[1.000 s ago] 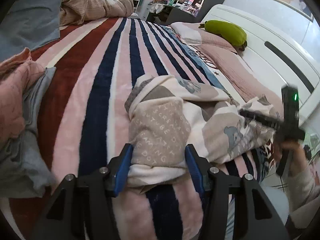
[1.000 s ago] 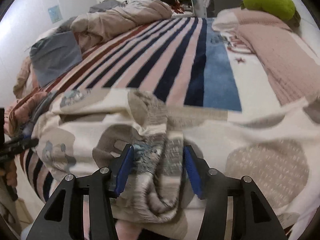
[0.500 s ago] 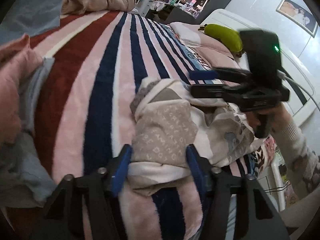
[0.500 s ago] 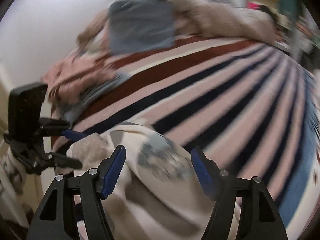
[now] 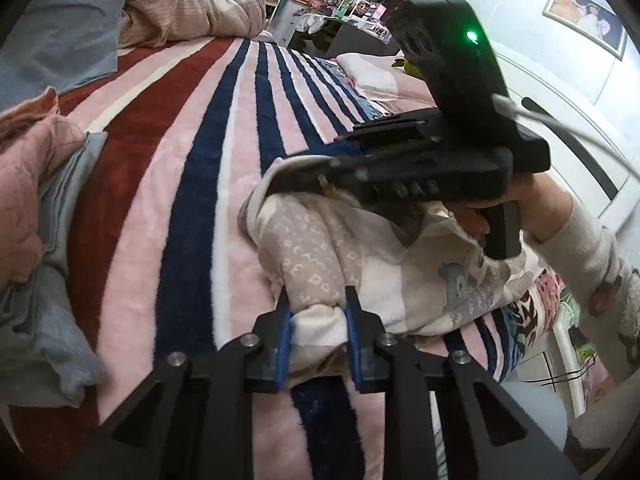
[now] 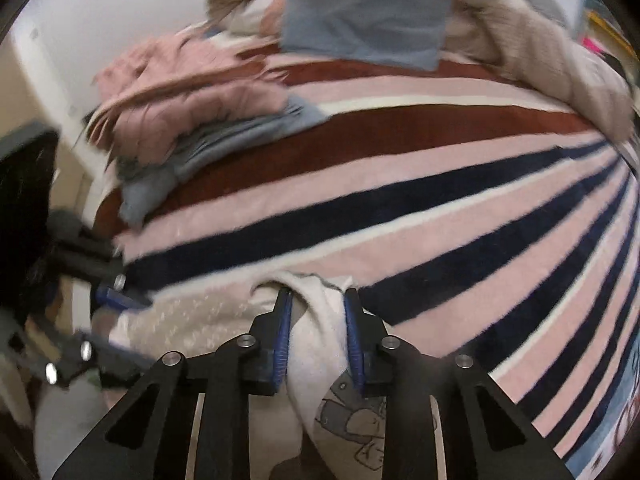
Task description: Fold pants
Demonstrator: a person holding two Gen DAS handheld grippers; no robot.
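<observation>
The cream and beige patterned pants (image 5: 360, 256) lie bunched on the striped blanket. My left gripper (image 5: 316, 304) is at their near end. Its jaws are closing, and the blue pads pinch a white fold of the fabric. My right gripper (image 5: 320, 160) reaches in from the right onto the far top edge of the bundle, held by a hand in a white sleeve (image 5: 576, 240). In the right wrist view its jaws (image 6: 316, 300) are closing too, with a cream fold of the pants (image 6: 316, 356) pressed between the pads. The left gripper (image 6: 120, 322) shows at that view's left edge.
The striped pink, navy and maroon blanket (image 5: 200, 152) covers the bed. A pile of pink and grey-blue clothes (image 5: 36, 184) lies to the left, a beige quilt (image 5: 188, 4) at the far end. The white headboard (image 5: 568, 128) and the bed's edge are on the right.
The right gripper left the pants' far end, opened, swung across and rolled, and now pinches the fabric close to the left gripper. The left jaws have narrowed onto their fold.
</observation>
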